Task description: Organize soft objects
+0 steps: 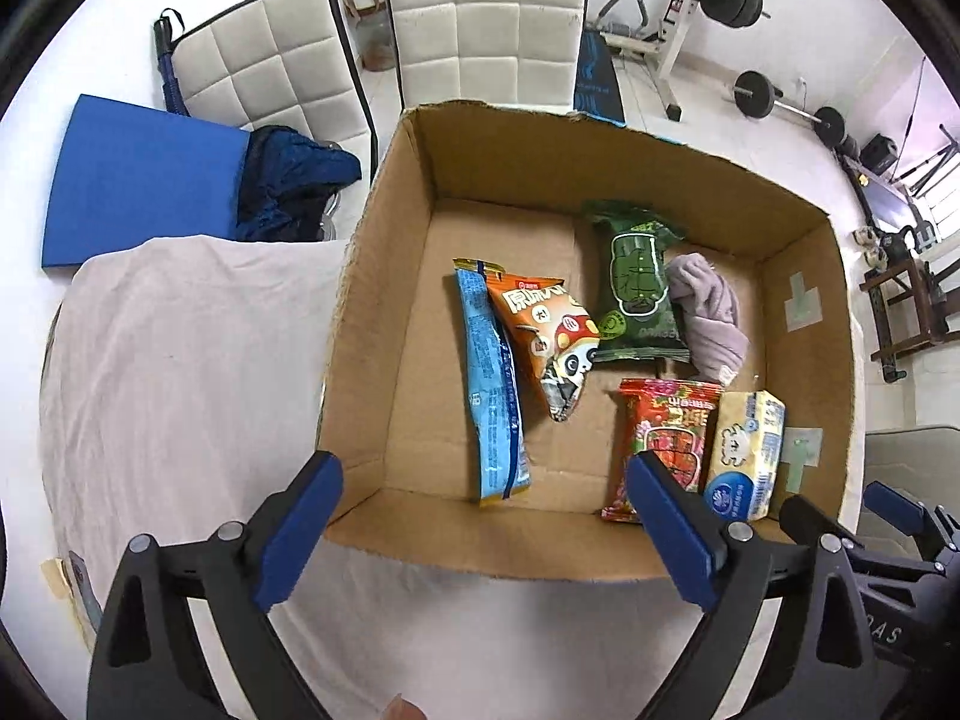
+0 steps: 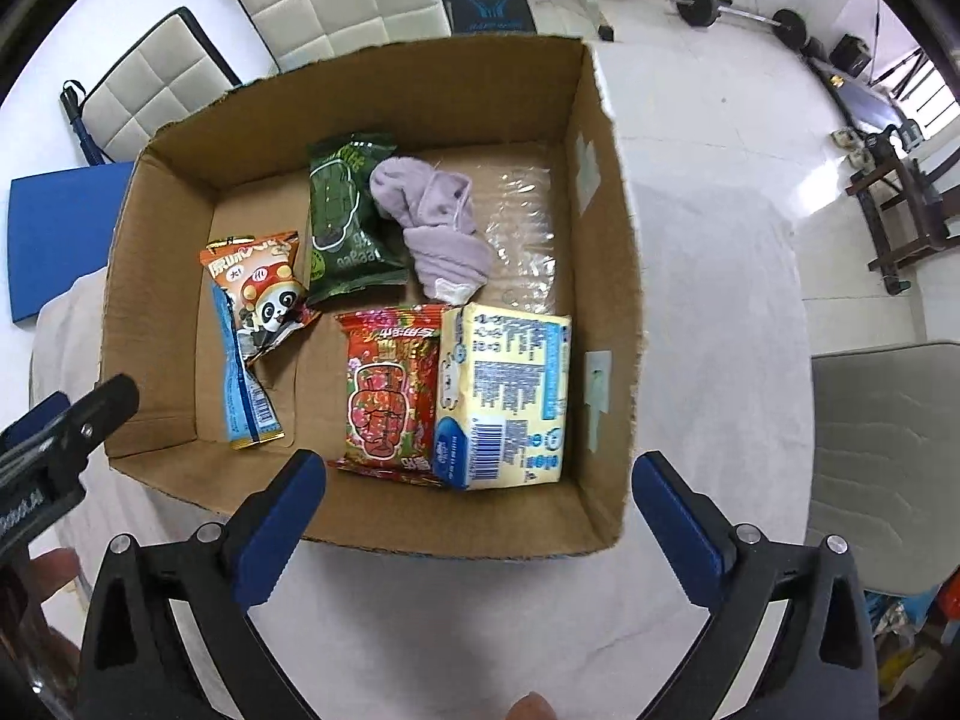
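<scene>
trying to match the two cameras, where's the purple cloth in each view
Left wrist: purple cloth lies right of centre in the box, touching the green packet.
Right wrist: the cloth is upper centre, again just right of that packet.
Shared landmark: the green packet.

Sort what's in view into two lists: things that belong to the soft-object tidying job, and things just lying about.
Job:
cardboard box
purple cloth
green packet
red packet
yellow tissue pack
orange panda packet
blue packet
left gripper and right gripper, both open and empty

Lying about:
blue mat
white chairs
barbell
</scene>
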`<move>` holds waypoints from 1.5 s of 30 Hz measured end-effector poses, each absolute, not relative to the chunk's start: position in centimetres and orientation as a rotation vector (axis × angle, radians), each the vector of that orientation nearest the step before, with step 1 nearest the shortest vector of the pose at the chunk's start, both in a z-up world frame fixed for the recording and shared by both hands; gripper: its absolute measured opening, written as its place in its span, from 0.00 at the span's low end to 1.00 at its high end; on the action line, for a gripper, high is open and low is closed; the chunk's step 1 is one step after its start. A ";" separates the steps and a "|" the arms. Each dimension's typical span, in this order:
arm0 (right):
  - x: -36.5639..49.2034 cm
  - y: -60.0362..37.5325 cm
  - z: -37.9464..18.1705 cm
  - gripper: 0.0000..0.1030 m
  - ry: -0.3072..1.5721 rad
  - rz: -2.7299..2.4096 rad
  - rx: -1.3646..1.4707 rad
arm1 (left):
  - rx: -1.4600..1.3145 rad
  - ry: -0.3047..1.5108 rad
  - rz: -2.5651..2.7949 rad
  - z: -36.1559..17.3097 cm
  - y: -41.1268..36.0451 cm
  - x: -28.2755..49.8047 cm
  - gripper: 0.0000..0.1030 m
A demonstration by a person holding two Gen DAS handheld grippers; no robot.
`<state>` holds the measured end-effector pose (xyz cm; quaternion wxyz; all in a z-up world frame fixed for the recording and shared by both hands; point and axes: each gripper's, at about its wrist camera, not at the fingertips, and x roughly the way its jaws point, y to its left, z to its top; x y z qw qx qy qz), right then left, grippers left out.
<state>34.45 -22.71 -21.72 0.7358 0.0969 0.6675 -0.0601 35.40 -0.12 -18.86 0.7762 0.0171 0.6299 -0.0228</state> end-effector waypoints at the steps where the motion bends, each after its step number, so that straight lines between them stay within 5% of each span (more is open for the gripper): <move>1: 34.3 -22.7 -21.5 1.00 1.461 -0.137 0.210 | 0.037 1.355 -0.049 -18.7 -0.1 35.2 0.95; 15: 31.3 -22.5 -17.6 1.00 1.386 -0.131 0.190 | 0.064 1.228 -0.036 -13.6 -0.6 31.7 0.99; 34: 16.8 -21.6 -0.4 1.00 1.132 -0.026 0.229 | 0.042 1.075 -0.031 0.2 0.2 18.2 0.99; 45: 9.0 -21.0 5.0 1.00 1.086 0.012 0.199 | 0.057 1.051 -0.077 4.6 -0.8 13.1 0.99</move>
